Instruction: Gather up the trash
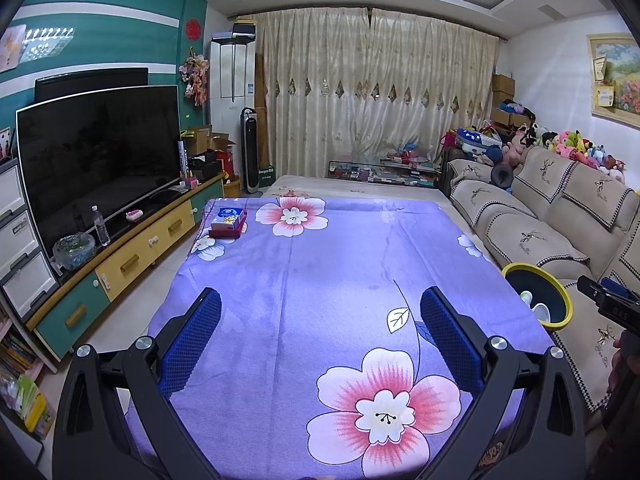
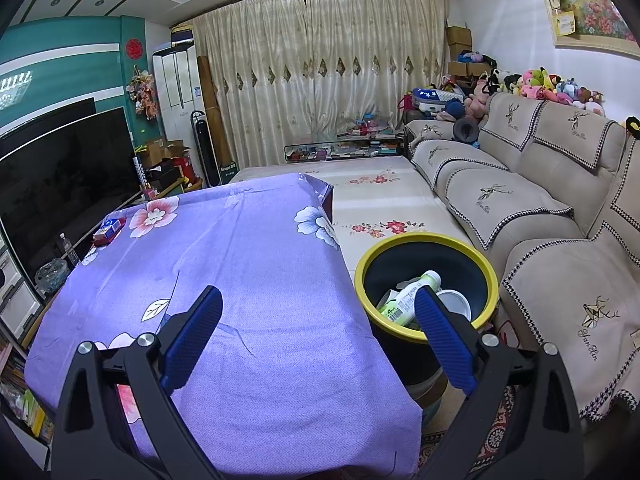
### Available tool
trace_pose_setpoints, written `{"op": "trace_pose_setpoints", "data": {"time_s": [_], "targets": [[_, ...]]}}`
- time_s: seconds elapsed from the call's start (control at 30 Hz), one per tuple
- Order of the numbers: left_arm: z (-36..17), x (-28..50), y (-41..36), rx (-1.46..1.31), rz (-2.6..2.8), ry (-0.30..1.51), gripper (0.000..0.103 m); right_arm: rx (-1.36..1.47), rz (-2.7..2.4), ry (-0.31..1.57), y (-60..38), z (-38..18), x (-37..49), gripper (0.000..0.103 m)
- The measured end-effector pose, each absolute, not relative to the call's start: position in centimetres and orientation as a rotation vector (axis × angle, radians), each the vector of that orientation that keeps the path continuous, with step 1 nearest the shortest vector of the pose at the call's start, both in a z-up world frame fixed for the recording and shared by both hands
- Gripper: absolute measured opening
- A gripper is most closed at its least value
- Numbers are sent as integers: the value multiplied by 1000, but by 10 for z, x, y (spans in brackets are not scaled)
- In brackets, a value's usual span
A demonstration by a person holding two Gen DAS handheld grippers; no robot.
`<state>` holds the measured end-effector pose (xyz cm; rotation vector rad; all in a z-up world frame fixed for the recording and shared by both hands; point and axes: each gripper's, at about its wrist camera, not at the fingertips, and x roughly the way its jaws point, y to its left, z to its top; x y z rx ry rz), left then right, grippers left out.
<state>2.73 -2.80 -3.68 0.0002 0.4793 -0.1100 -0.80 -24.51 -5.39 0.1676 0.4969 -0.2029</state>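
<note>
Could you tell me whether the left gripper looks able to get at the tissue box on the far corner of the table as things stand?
Probably yes. The left gripper is open and empty, and only bare purple tablecloth lies between it and the tissue box, though the box sits far off.

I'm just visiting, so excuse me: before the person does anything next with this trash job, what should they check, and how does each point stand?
1. Left tool open and holding nothing: ok.
2. Right tool open and holding nothing: ok.
3. Bin upright beside the table, mouth unobstructed: ok.
4. Trash already inside: a bottle and a white cup lie in it: ok.
5. Purple tablecloth free of loose trash: only a box stack at the far corner; whether that counts as trash: cannot tell.
6. Floor around the table checked: cannot tell, mostly hidden.
</note>
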Motion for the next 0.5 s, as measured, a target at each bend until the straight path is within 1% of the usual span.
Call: {"op": "trace_pose_setpoints", "data": {"time_s": [0.5], "targets": [[-37,27,-29,2,-110,481,98,169,-203,498,-245,-53,-8,92]]}}
